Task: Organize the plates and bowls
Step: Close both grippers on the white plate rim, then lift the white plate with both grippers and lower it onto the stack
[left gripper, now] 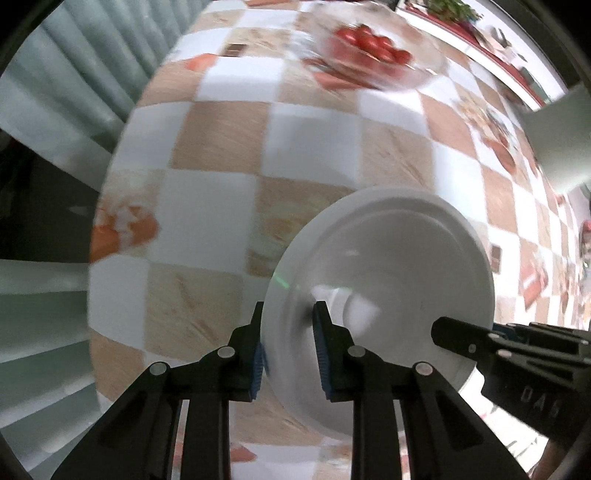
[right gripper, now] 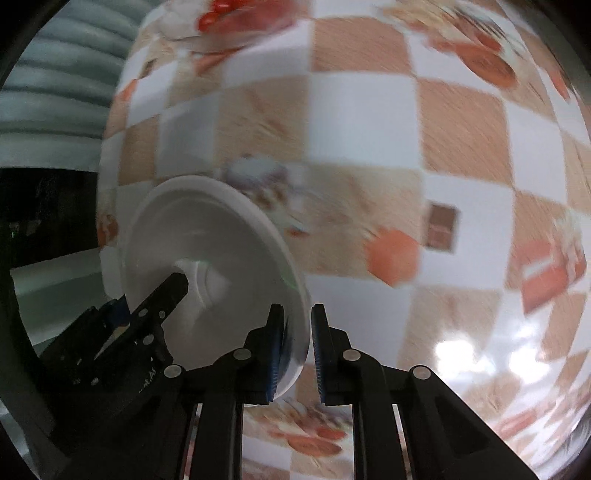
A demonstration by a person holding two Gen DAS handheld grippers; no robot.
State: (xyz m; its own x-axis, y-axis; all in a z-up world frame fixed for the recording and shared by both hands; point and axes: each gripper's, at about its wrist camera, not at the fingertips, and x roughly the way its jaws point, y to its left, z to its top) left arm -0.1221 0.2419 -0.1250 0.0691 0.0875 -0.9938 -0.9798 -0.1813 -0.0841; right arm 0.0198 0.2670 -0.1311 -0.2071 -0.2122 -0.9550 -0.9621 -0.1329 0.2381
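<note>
A white bowl (left gripper: 388, 280) is held tilted above the checkered table, its inside facing the cameras. My left gripper (left gripper: 288, 321) is shut on the bowl's left rim, one finger outside and one inside. My right gripper (right gripper: 297, 325) is shut on the opposite rim of the same bowl (right gripper: 207, 258). The right gripper shows in the left wrist view (left gripper: 461, 336) at the bowl's right edge. The left gripper shows in the right wrist view (right gripper: 162, 295), with one finger inside the bowl. Both views are motion-blurred.
A glass bowl of red tomatoes (left gripper: 373, 51) stands at the far side of the table; it also shows in the right wrist view (right gripper: 229, 14). The checkered tablecloth (right gripper: 369, 110) covers the table. A ribbed grey wall (left gripper: 55, 110) lies beyond the left edge.
</note>
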